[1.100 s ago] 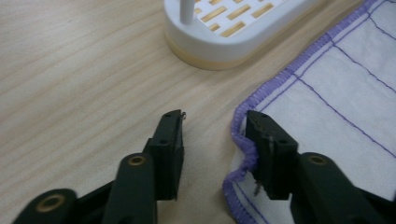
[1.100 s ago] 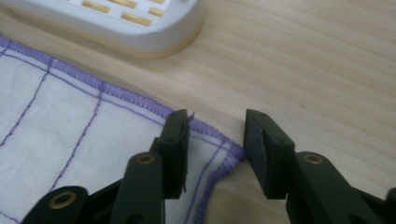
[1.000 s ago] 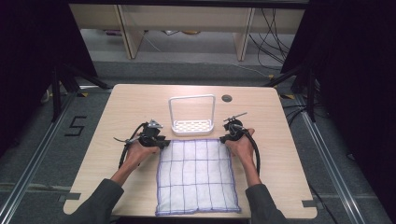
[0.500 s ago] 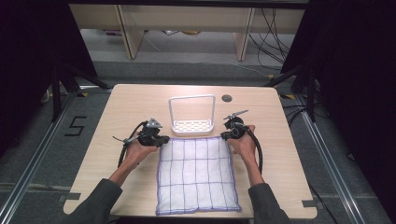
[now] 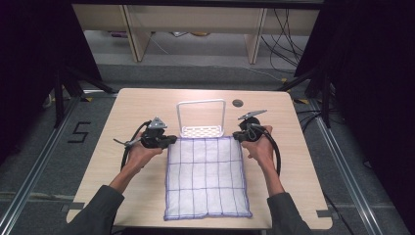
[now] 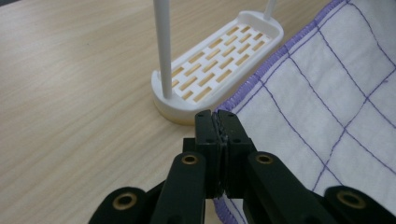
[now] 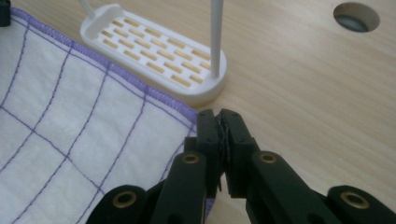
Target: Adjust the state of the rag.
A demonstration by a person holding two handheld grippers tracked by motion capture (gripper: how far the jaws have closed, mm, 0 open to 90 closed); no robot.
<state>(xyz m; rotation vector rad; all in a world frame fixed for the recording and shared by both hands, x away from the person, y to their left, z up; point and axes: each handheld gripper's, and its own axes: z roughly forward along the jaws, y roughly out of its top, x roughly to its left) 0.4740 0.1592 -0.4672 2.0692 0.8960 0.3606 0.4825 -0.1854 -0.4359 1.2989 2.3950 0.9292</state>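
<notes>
- High view first: the wooden table (image 5: 122,112) carries everything, and the person's forearms come in from the near edge.
- Biggest thing on it is the white cloth with purple grid lines (image 5: 205,178), spread flat from the near edge up to the middle of the table, its far hem just beside the rack.
- Next down, the white wire-handled rack (image 5: 201,117) stands upright at mid-table, its slotted base touching or almost touching the cloth's far edge.
- Left gripper (image 5: 169,142) sits at the far-left corner of the cloth; in the left gripper view its jaws are pressed together on the purple hem, so that corner is pinched.
- Right gripper (image 5: 241,136) mirrors it at the far-right corner; in the right gripper view (image 7: 219,122) the jaws are clamped on the hem there too, with a thin sliver of fabric between them.
- Small round hole (image 5: 238,103) in the tabletop lies past the rack, to the right.
- Progress, as I read it: both far corners are secured, so the grasp is done. The fold or lift itself looks barely begun, since nearly the whole cloth lies flat.
</notes>
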